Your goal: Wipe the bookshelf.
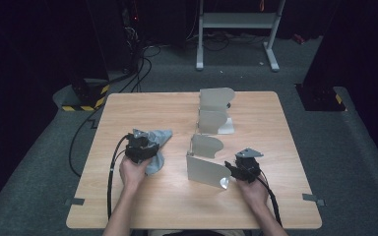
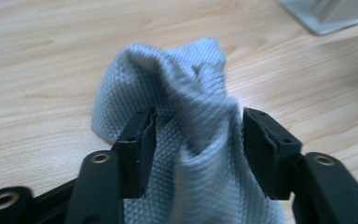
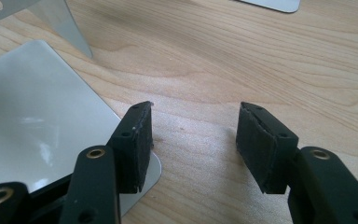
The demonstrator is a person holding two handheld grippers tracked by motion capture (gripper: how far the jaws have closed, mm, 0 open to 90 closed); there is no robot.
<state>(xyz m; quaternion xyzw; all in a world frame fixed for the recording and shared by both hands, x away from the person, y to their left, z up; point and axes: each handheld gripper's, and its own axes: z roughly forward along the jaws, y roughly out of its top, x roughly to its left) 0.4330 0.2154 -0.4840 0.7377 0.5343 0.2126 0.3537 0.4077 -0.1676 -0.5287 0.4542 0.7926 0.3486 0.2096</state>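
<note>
On the left of the tabletop (image 1: 177, 206), the left hand-held gripper (image 2: 196, 135) stands half open around a bunched grey cloth (image 2: 177, 93), wiping not begun, while the right hand-held gripper (image 3: 193, 140) gapes empty beside the near metal bookend (image 1: 204, 169).

Wooden table (image 1: 142, 206) under the fingers; two upright grey metal bookends (image 1: 215, 110) well beyond the right gripper's (image 1: 230, 173) fingers, near the far edge; black cables (image 1: 138, 73) and hazard-striped base (image 1: 86, 98) on grey carpet (image 1: 354, 162), far beyond the left gripper's (image 1: 147, 143) fingers; white stand frame (image 1: 236, 22) farthest off.
</note>
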